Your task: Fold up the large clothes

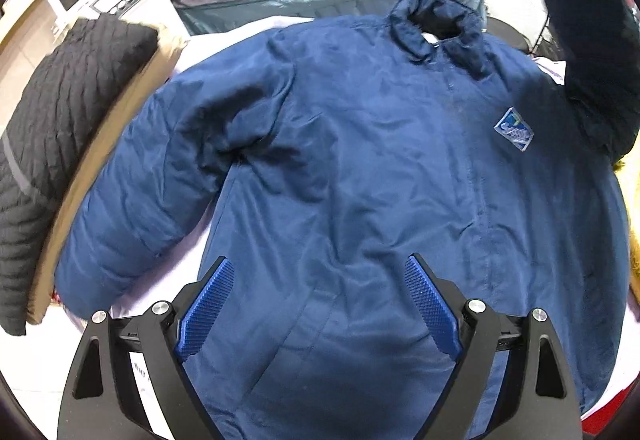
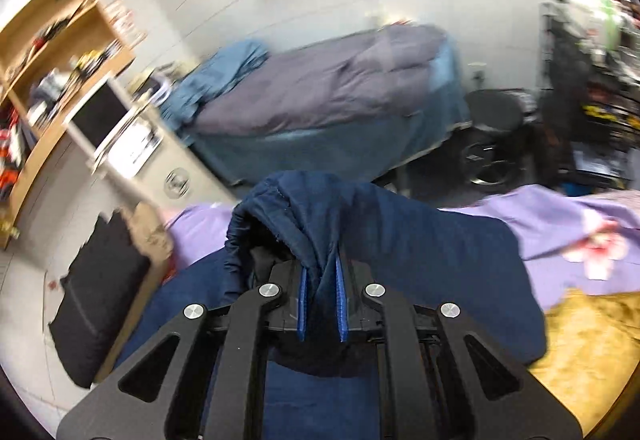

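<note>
Jacket lies front-up on the purple sheet; your right gripper pinches its lifted sleeve for folding inward, while your left gripper hovers wide open, empty.

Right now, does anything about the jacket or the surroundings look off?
Nothing damaged or spilled. The navy jacket lies front-up on the lilac sheet, but one sleeve is off it, pinched in the right gripper. The left gripper hangs open above the hem. A black quilted jacket lies beside it.
</note>
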Action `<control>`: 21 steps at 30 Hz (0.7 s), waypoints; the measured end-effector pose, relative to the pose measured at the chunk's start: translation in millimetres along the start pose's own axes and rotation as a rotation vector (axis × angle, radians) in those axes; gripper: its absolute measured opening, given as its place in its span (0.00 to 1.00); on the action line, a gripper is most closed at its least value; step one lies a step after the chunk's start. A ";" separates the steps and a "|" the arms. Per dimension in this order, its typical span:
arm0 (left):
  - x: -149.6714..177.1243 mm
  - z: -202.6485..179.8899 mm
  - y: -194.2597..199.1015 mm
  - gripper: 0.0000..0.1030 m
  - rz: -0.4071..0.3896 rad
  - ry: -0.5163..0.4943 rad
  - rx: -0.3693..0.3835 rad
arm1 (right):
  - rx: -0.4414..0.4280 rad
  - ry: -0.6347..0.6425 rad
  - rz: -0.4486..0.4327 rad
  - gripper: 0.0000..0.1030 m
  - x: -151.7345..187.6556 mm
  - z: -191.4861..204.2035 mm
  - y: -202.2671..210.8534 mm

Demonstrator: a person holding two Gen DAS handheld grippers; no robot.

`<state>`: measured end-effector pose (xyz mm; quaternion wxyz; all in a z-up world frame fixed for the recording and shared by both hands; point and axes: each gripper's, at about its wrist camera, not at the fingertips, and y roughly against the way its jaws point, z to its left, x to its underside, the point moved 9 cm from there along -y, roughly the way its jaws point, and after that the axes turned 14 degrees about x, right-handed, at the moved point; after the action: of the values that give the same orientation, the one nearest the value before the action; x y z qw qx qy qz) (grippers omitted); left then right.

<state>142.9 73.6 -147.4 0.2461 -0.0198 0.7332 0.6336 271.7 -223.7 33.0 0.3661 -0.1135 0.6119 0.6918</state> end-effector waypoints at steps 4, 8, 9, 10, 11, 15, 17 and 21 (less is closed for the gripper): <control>18.0 22.8 -5.2 0.83 0.029 0.035 -0.026 | -0.034 0.068 0.091 0.12 29.9 68.8 -48.0; 31.1 44.2 -10.1 0.83 0.056 0.071 -0.046 | -0.020 0.096 0.191 0.12 74.1 113.2 -92.6; 33.5 49.4 -11.4 0.83 0.062 0.084 -0.048 | -0.015 0.103 0.217 0.12 86.0 120.3 -104.6; 35.1 53.8 -12.5 0.83 0.066 0.095 -0.048 | -0.003 0.120 0.240 0.15 99.4 126.6 -117.3; 36.3 59.1 -13.9 0.83 0.070 0.109 -0.047 | 0.011 0.135 0.251 0.20 108.3 127.8 -125.2; 33.1 68.8 -17.5 0.83 0.076 0.132 -0.039 | 0.025 0.169 0.321 0.58 150.7 128.8 -145.4; 28.3 70.5 -19.4 0.83 0.073 0.129 -0.037 | 0.021 0.181 0.333 0.65 166.2 123.1 -145.1; 15.7 64.9 -27.4 0.84 0.076 0.118 -0.017 | 0.018 0.192 0.374 0.65 190.1 101.3 -137.2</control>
<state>160.2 133.6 -183.6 0.1780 -0.0315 0.7412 0.6465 255.5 -62.0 -163.9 0.1724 -0.0601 0.6608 0.7281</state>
